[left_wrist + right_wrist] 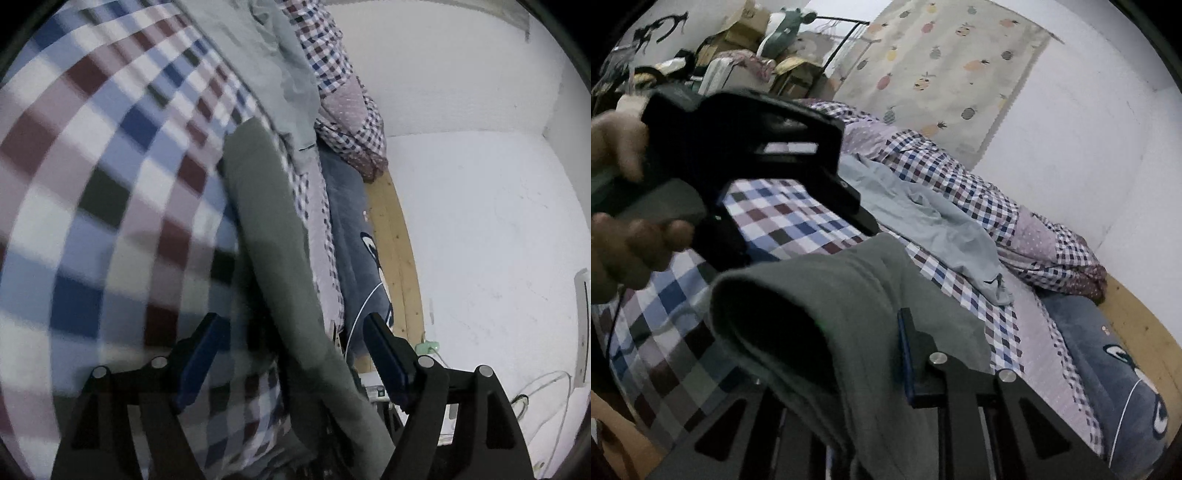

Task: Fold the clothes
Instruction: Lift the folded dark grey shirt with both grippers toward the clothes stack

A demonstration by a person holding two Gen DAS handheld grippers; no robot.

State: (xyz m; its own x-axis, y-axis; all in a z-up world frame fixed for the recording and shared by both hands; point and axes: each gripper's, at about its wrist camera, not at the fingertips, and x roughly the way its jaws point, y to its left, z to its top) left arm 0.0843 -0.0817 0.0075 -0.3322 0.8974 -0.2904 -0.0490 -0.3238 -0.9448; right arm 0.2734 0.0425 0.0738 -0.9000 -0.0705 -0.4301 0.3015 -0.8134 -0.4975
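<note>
Right gripper (871, 369) fingers look clamped on the green garment (849, 295), mid-frame above the bed (798, 221). Left gripper (295, 354) fingers apart around it. Risk: it slips loose if the left doesn't close.

- Checked bedsheet (798, 218) covers the bed.
- Checked quilt (960, 177) bunched along the wall.
- Navy blanket (1108, 362) at the bed's edge, beside the wooden frame (399, 258).
- Pineapple-print curtain (945, 66) hangs on the white wall (480, 229).
- Cardboard boxes (746, 26) piled behind the bed.
</note>
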